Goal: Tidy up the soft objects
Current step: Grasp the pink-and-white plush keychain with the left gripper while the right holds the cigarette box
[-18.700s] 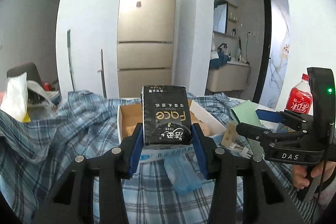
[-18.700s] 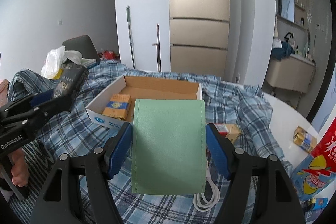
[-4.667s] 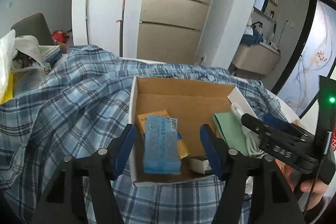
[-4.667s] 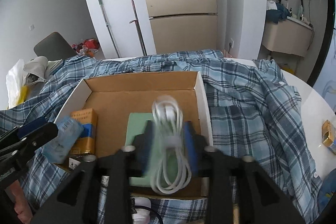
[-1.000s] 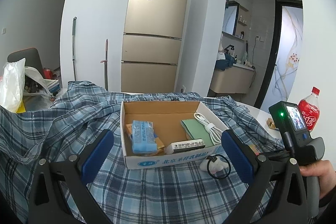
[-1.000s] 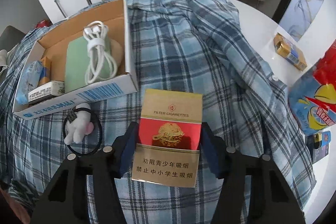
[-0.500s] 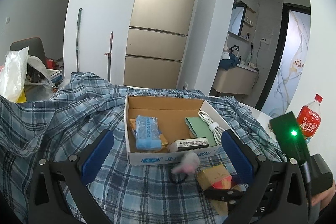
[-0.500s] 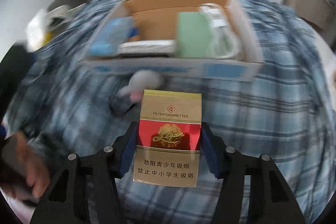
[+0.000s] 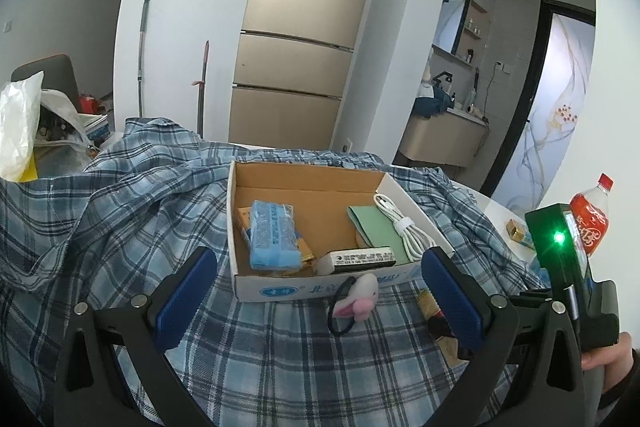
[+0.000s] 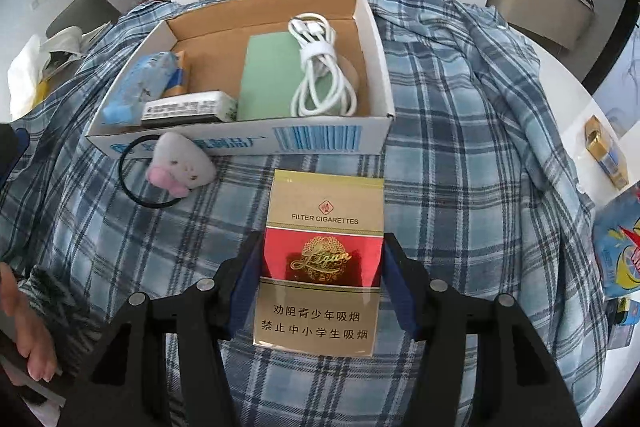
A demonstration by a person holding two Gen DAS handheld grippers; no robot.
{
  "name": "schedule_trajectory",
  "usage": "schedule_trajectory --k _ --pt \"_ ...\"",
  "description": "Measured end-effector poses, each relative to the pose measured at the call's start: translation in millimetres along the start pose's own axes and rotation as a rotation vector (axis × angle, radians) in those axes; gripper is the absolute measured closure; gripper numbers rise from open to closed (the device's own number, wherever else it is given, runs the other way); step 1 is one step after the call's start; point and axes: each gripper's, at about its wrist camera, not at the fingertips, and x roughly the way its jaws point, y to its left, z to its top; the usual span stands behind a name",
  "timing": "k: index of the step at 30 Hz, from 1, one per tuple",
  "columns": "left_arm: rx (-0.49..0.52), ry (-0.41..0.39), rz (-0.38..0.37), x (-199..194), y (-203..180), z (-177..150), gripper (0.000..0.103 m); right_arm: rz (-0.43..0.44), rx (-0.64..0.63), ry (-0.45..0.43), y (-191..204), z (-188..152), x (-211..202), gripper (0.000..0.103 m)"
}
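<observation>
Plaid cloth [image 10: 460,187] around cardboard box [image 10: 332,141] edges

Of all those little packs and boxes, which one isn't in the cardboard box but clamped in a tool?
The red-and-gold cigarette pack, held flat between the right tool's fingers above the plaid cloth. The blue tissue pack and black-and-white pack lie inside the box.

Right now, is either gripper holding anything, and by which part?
The right gripper clamps the cigarette pack by its two long side edges, around the red band. The left gripper is open and empty.
</observation>
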Motion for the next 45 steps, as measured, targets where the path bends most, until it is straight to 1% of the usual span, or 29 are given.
schedule_trajectory --k 3,8,9,10,12,14,18,22,23,25,26,28,31,32,34,36,38,39,40,42,45 --pt "0.006 0.0 -0.003 0.7 -1.1 -0.4 0.0 0.009 -0.002 -0.001 1.8 0.7 2.6 0.039" --pt "0.008 0.008 -0.007 1.5 -1.7 -0.8 0.0 0.007 -0.004 -0.03 2.1 -2.3 0.3 0.039" --pt "0.01 0.009 -0.009 1.5 -2.2 -1.3 0.0 0.002 -0.007 -0.033 2.5 -3.7 0.0 0.04" --pt "0.01 0.009 -0.012 1.7 -2.3 -1.4 0.0 -0.007 -0.01 -0.038 3.1 -4.9 -0.5 0.047" --pt "0.012 0.011 -0.017 3.0 -2.4 -1.9 0.0 -0.012 0.003 -0.05 2.4 -8.3 -4.0 0.047" --pt "0.015 0.021 -0.018 4.8 -3.4 -2.3 0.0 0.009 0.013 -0.067 1.0 -9.1 -7.0 0.047" --pt "0.021 0.028 -0.018 6.4 -4.6 -2.5 0.0 0.03 0.019 -0.125 -2.7 -9.1 -13.0 0.047" --pt "-0.019 0.011 -0.025 4.4 1.4 -0.9 0.002 0.02 0.011 -0.071 1.4 -4.7 -5.0 0.047" --pt "-0.026 0.009 -0.026 3.6 3.1 -0.6 0.003 0.024 0.003 -0.054 3.9 -2.5 -3.2 0.047" --pt "-0.036 0.017 -0.02 3.9 6.0 0.0 0.019 0.025 -0.016 -0.04 10.4 2.9 -1.8 0.047" --pt "-0.042 0.022 -0.021 4.6 8.2 0.3 0.022 0.018 -0.03 -0.041 13.9 5.7 -1.4 0.047" --pt "-0.057 0.031 -0.025 6.8 11.6 0.9 0.035 0.001 -0.048 -0.047 22.5 12.3 0.3 0.047" --pt "-0.081 0.063 -0.037 12.5 16.6 0.7 0.044 0.032 -0.061 -0.017 35.2 17.2 7.9 0.047" --pt "-0.088 0.067 -0.036 13.2 17.9 0.6 0.046 0.061 -0.064 0.003 39.9 17.6 11.6 0.047" --pt "-0.103 0.061 -0.029 12.0 20.0 0.4 0.05 0.078 -0.074 -0.016 46.5 16.4 10.9 0.047" --pt "-0.117 0.045 -0.033 8.0 22.6 1.6 0.051 0.155 -0.117 -0.034 53.7 11.7 6.5 0.047" --pt "-0.12 0.044 -0.033 7.0 23.7 2.3 0.051 0.23 -0.174 -0.024 63.4 3.9 1.2 0.047" --pt "-0.119 0.052 -0.033 8.7 23.6 1.9 0.051 0.23 -0.19 -0.023 65.8 1.0 -1.1 0.047" --pt "-0.115 0.063 -0.033 10.8 22.9 1.3 0.051 0.206 -0.198 -0.026 67.4 -2.2 -3.5 0.047" --pt "-0.108 0.082 -0.024 13.7 22.1 0.7 0.051 0.152 -0.184 -0.035 66.0 -7.1 -5.6 0.047" --pt "-0.102 0.096 0.011 16.1 22.4 -0.5 0.051 0.095 -0.153 -0.07 54.0 -8.6 -8.4 0.047"
